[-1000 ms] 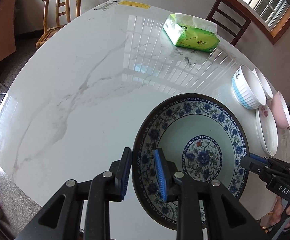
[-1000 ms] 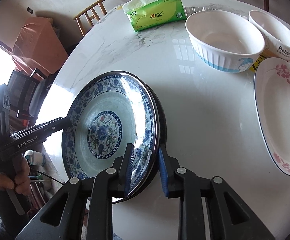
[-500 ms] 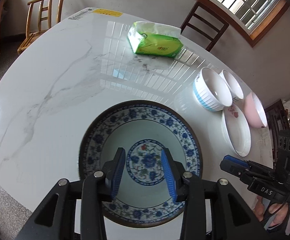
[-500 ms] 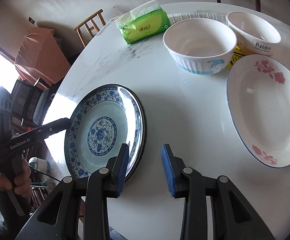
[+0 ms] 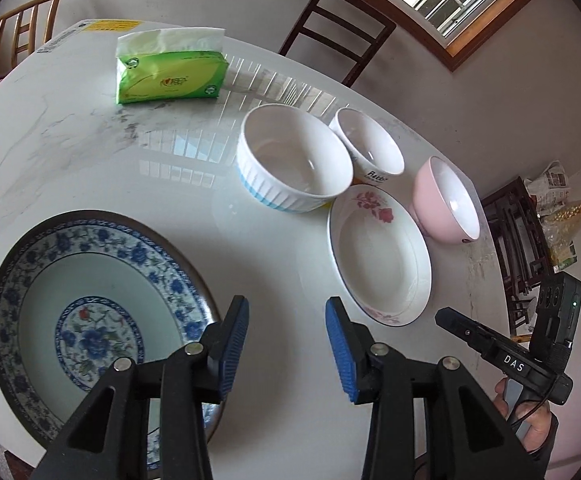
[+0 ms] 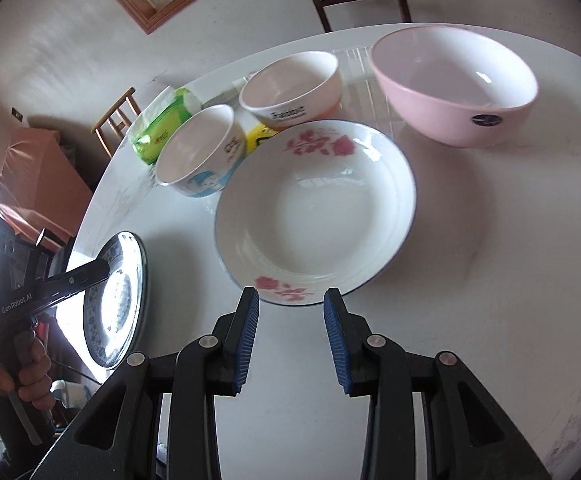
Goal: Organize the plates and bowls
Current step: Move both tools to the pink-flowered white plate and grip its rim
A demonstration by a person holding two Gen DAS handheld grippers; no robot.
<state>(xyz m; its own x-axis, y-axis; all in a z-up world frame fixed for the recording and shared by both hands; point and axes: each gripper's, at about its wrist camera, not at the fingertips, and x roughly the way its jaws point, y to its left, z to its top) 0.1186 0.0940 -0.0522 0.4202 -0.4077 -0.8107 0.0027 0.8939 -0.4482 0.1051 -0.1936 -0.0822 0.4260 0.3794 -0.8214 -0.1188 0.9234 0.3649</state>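
Note:
A large blue-and-white patterned plate [image 5: 90, 312] lies flat on the white marble table [image 5: 90, 152] at the near left; it also shows in the right wrist view [image 6: 116, 300]. My left gripper [image 5: 286, 344] is open and empty, just right of that plate. A white plate with pink flowers [image 6: 314, 212] sits directly ahead of my open, empty right gripper [image 6: 290, 336]; it also shows in the left wrist view [image 5: 378, 256]. Behind it stand a ribbed white bowl with blue trim [image 5: 294, 156], a small white bowl [image 5: 370, 148] and a pink bowl [image 6: 454, 84].
A green tissue pack [image 5: 170, 68] lies at the far side of the table. A dark wooden chair [image 5: 338, 32] and a light wooden chair [image 5: 22, 28] stand behind the table. The right gripper's body [image 5: 502, 356] is at the table's near right edge.
Both grippers let go of the blue-and-white plate, which now lies flat on the table. Both opened and swung right, the right one up to the flowered plate.

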